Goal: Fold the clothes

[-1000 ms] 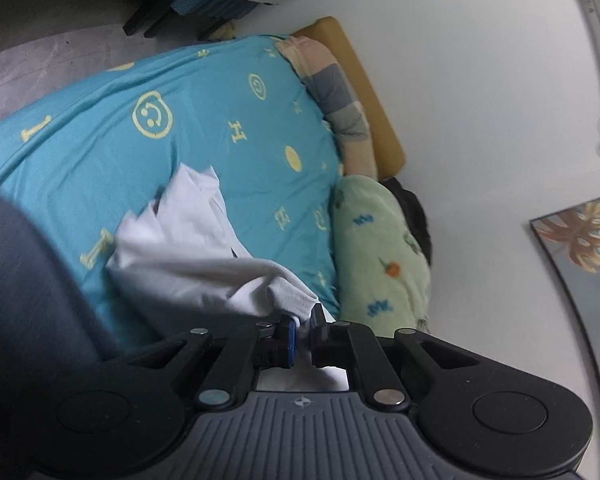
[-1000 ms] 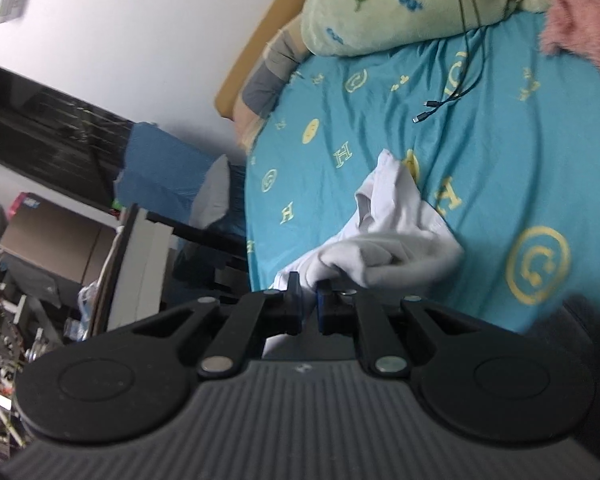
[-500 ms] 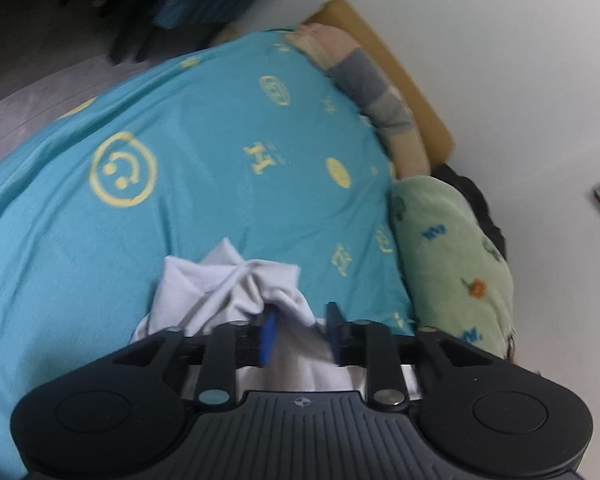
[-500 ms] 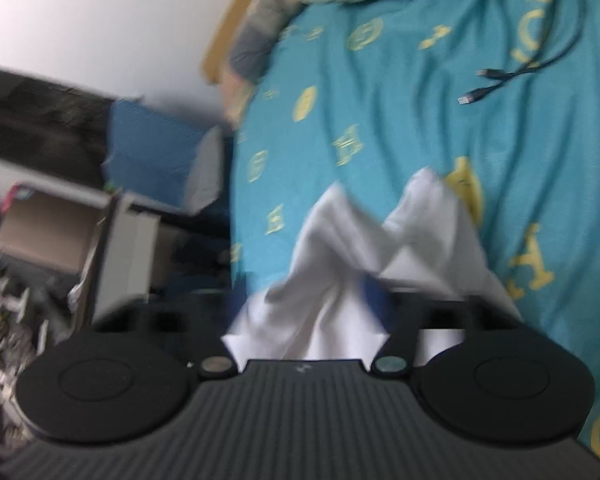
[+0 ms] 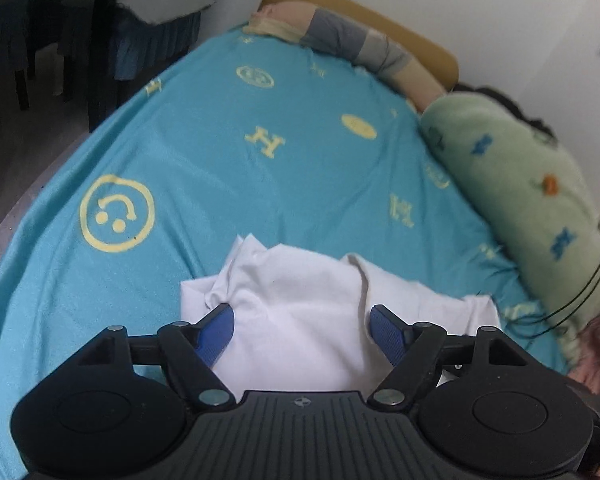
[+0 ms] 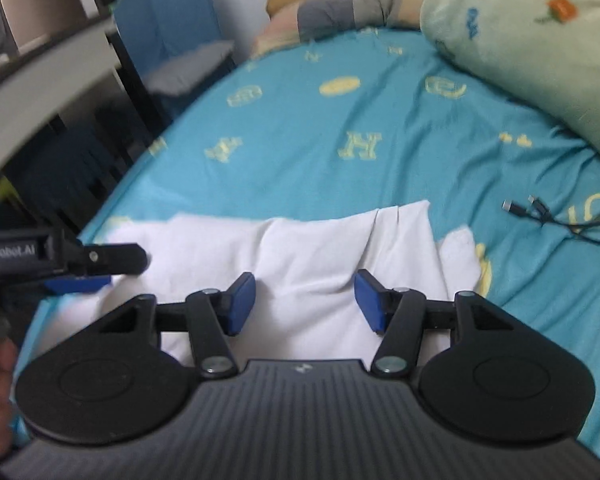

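Observation:
A white garment [image 5: 300, 304] lies rumpled on the teal bed sheet [image 5: 228, 168], near the bed's front edge. My left gripper [image 5: 303, 326] hovers just over it, open, with nothing between its blue pads. The same white garment [image 6: 300, 248] spreads wide in the right wrist view, with a fold ridge near its right side. My right gripper [image 6: 305, 300] is open above its middle and holds nothing. At the left of that view the left gripper [image 6: 100, 268] sits over the garment's left end, with a hand below it.
A green patterned pillow [image 5: 520, 184] and a striped bolster [image 5: 360, 48] line the far side of the bed. A black cable [image 6: 556, 216] lies on the sheet right of the garment. Dark chairs [image 5: 60, 40] and a shelf [image 6: 40, 80] stand beyond the bed's left edge.
Both grippers were shut on the bunched white garment a second ago. They have since opened and let it go, and it now lies spread on the sheet.

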{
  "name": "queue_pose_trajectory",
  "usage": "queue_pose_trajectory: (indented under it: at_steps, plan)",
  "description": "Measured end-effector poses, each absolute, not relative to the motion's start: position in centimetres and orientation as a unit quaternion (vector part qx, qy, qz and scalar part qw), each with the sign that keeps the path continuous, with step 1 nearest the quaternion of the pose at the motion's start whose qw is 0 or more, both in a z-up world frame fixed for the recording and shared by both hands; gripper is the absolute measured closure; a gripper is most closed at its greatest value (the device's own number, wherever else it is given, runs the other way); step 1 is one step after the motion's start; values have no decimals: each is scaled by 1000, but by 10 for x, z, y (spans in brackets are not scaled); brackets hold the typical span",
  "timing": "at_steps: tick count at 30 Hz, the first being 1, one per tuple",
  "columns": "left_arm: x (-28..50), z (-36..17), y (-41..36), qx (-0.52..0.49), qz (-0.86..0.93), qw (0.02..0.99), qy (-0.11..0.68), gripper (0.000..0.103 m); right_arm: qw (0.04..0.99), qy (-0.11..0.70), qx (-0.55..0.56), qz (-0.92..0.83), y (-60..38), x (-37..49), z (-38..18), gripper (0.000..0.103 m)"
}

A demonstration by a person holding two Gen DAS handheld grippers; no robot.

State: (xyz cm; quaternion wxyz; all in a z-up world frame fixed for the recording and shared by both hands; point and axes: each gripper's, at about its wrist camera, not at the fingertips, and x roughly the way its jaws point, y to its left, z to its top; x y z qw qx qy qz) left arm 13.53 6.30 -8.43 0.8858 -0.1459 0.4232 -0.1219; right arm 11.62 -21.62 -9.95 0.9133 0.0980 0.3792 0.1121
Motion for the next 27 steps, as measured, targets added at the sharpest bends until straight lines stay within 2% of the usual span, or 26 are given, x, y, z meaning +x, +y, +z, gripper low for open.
queue_pose_trajectory:
  at_steps: [7,10,15,18,19,20,22,27]
  plan:
    - [101,-68,58,-119,-144,893,410,25,910,369,162,102,-228,78,-72,44]
    - [86,-61,56,-108,-154,895,404,20,905,390,129,109,-222,58,-69,45]
    - [79,-67,60,-129,-139,878,439,21,890,419,144,110,-222,43,-72,46]
    - [76,-71,63,-144,-128,866,462,20,878,412,216,115,-235,24,-65,43]
    - [75,-72,64,-149,-124,861,470,19,872,408,242,117,-240,17,-62,39]
    - [71,-71,68,-164,-124,857,472,19,864,406,272,120,-245,10,-62,28]
    - [61,-70,79,-208,-129,845,476,19,838,404,341,136,-253,-1,-68,21]
    - [49,-80,96,-317,-146,787,509,18,736,425,513,119,-266,-9,-112,21]
